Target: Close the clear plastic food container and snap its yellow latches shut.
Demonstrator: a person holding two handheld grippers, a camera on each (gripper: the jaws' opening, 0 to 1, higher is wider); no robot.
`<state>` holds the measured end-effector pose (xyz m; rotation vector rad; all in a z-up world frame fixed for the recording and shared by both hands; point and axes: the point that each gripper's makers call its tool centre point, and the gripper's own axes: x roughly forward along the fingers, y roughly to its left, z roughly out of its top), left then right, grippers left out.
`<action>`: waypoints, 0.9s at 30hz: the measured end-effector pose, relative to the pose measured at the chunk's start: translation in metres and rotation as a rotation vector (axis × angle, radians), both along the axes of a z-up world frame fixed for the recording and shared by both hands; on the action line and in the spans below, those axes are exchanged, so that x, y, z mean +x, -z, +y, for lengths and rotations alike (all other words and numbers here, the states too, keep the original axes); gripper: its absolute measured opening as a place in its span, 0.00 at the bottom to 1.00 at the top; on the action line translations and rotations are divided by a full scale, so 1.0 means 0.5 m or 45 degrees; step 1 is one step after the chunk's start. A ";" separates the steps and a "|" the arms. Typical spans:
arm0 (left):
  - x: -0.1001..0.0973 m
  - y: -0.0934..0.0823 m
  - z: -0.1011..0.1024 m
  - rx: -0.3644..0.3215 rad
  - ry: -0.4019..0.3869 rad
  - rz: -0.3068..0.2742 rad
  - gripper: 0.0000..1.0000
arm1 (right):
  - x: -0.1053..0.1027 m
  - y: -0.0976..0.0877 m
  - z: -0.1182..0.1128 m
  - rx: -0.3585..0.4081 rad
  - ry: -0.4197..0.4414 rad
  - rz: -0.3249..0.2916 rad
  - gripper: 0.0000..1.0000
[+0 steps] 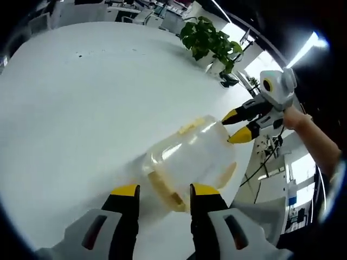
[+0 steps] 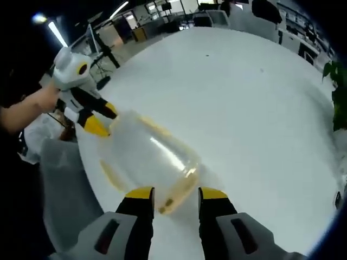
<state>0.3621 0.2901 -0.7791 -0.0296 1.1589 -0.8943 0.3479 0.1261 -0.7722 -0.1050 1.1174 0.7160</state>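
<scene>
The clear plastic food container sits near the edge of the big white worktop, between the two grippers. Yellow latches show along its sides, and one more yellow latch shows on the far side. The plastic is blurry here, so I cannot tell if the lid is pushed all the way down or which latches are already snapped.

The left gripper points at one end of the box with its fingers apart and nothing between them. The right gripper points at the other end, fingers apart too, holding nothing.

A good way to do this step is probably to keep the box from sliding with one gripper. The other can then push a yellow latch flat against the side until it clicks. Push slowly, as the box is light and near the edge.

Around it, a green leafy plant stands on the worktop. Desks and long ceiling lights are beyond.
</scene>
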 end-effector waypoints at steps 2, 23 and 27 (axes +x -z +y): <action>-0.001 0.001 0.000 -0.006 -0.016 0.012 0.35 | -0.001 0.001 0.001 0.006 0.012 0.007 0.29; -0.025 0.004 -0.022 -0.112 -0.110 0.118 0.31 | -0.004 0.002 0.008 0.083 0.122 0.082 0.26; -0.026 0.006 -0.024 -0.123 -0.125 0.144 0.30 | -0.004 0.004 0.006 0.091 0.124 0.089 0.25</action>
